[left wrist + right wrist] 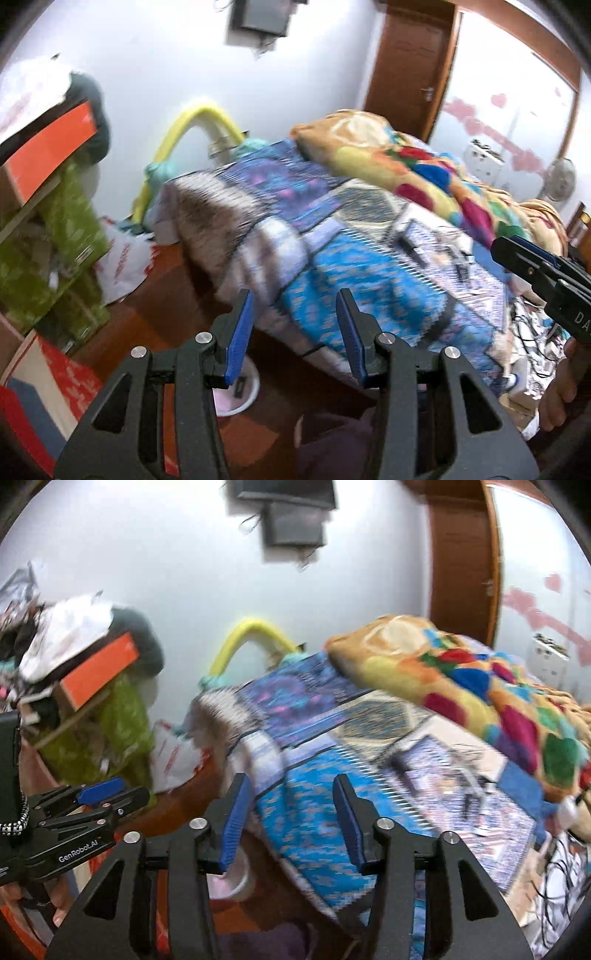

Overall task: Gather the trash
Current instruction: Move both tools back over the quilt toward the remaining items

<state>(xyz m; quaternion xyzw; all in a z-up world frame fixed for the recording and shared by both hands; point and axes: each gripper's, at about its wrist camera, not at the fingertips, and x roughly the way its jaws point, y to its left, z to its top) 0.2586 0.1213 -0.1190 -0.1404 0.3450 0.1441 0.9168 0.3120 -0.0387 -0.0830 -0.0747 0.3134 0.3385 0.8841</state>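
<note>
Bedroom, motion-blurred: bed with blue patterned patchwork cover (354, 236), wooden floor (166, 295).

Left tongs (295, 332) and right tongs (288, 816): both spread apart, gripping nothing.

Likely trash: white plastic bag with red print (122, 262) on floor, between bed and green printed box (48, 251).

Judgement: bag light, soft, slippery. You should pinch bunched film near top.

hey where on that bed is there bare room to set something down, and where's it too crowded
The blue patterned bedspread near the foot corner looks bare, between the colourful blanket and the bed edge. The right end is crowded with tangled cables. On the floor, green boxes and a white plastic bag fill the wall side. Blur hides small items.
</note>
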